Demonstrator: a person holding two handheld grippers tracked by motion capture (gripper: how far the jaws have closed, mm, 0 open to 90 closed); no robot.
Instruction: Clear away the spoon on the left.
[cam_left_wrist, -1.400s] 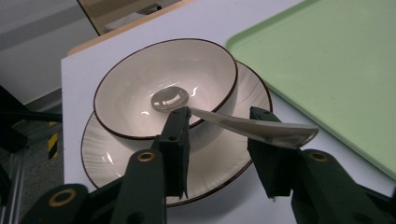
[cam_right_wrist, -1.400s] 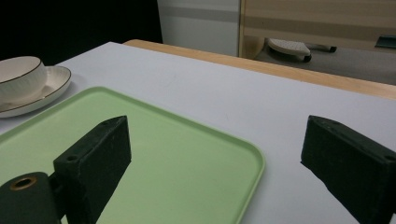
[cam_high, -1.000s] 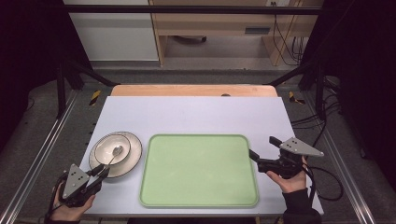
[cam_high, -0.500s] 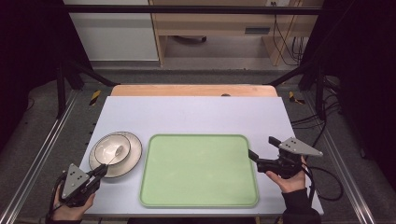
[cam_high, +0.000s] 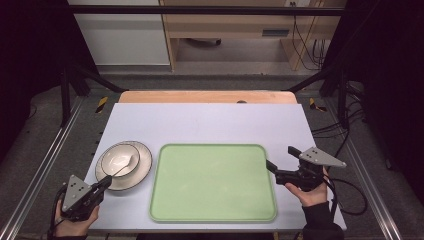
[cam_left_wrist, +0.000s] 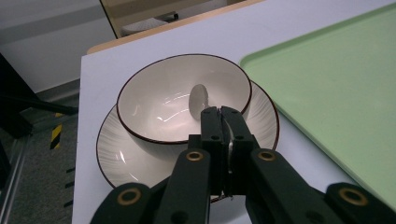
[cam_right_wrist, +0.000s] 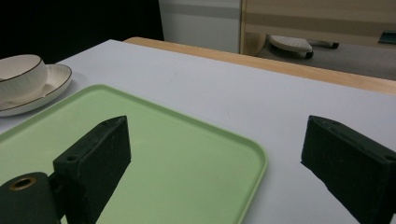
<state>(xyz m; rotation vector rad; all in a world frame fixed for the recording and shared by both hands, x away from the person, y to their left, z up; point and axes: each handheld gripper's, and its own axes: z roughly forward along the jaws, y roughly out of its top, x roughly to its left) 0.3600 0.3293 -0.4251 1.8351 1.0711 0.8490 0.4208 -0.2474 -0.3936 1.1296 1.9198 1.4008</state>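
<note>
2 grippers: left gripper (cam_left_wrist: 220, 113) has pulled back clamping the spoon (cam_left_wrist: 200, 98), right gripper (cam_right_wrist: 215, 163) stays apart.

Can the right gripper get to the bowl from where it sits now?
Probably not directly: the right gripper waits open at the green tray's right edge, and the bowl sits past its far side, beside the left gripper.

wooden shelf unit (cam_high: 235, 25), cables (cam_high: 312, 30), perhaps castors

Left hand-held gripper (cam_high: 104, 184) jaws closed, low near table's front-left; right hand-held gripper (cam_high: 281, 161) jaws spread wide.
</note>
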